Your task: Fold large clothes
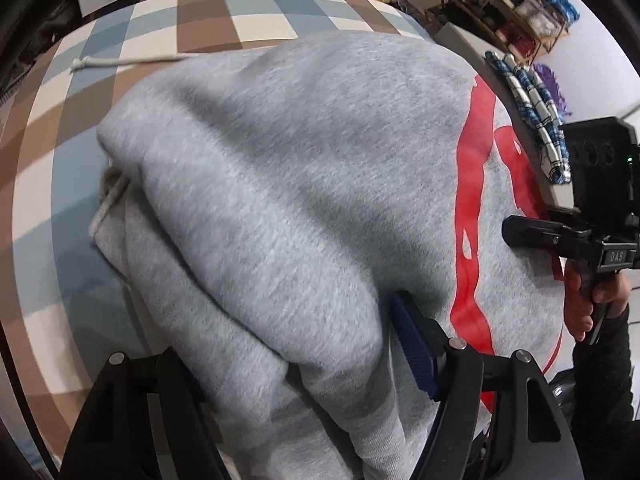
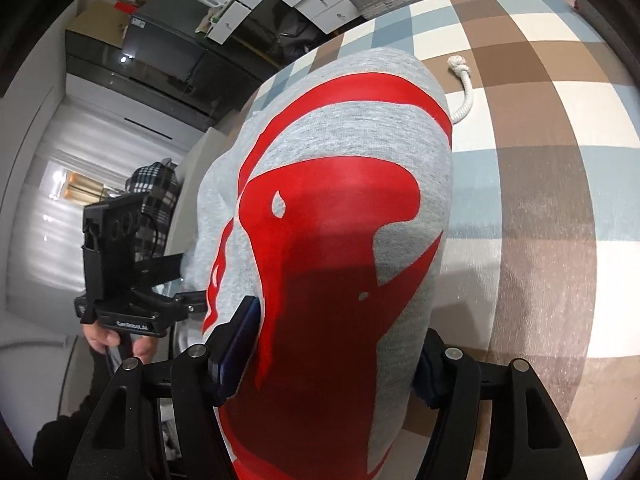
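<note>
Grey sweatshirt (image 1: 280, 200) with red print (image 2: 328, 240), folded thick, lies on the checked bedcover (image 1: 192, 20). Left gripper (image 1: 296, 376) pitched steeply down, jaws clamped around a bulky fold of it. Right gripper (image 2: 336, 360) angled down, blue pads (image 2: 236, 344) pressing the printed end from both sides. A bare hand (image 1: 592, 304) holds the right tool's handle. White knotted cord (image 2: 460, 80) trails beside.
</note>
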Tool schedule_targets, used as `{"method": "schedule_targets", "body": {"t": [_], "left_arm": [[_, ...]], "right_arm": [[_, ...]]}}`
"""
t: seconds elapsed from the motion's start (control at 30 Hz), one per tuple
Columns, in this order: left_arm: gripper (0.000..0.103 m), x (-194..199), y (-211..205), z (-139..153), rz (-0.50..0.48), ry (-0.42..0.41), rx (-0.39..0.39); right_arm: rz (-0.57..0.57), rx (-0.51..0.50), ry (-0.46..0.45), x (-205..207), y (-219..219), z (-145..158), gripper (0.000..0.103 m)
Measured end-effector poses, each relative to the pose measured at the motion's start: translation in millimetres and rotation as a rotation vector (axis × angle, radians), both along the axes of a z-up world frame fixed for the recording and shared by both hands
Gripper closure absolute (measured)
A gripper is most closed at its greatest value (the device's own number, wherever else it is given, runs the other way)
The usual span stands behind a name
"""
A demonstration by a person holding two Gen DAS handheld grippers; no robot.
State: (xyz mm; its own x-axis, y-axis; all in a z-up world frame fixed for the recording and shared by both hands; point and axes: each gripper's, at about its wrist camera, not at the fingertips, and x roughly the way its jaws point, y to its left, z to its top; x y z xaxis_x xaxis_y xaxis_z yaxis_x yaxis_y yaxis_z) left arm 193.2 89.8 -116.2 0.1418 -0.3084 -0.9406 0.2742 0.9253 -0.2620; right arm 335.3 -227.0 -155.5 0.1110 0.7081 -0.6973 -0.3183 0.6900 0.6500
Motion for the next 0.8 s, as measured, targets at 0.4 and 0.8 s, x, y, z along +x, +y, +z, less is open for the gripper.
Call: {"method": "schedule_targets", "body": {"t": [0.4,0.8], "left_arm": [[0.032,-52,9,26,0.106,-0.228,0.193],[0.023,-139,-22,84,0.120,-0.606,0.306]], "right_arm": [[-0.116,-0.131,-0.143,-34,11,28,0.028],[-0.218,-0.102,-0.569,-165,34,97,0.006]]}}
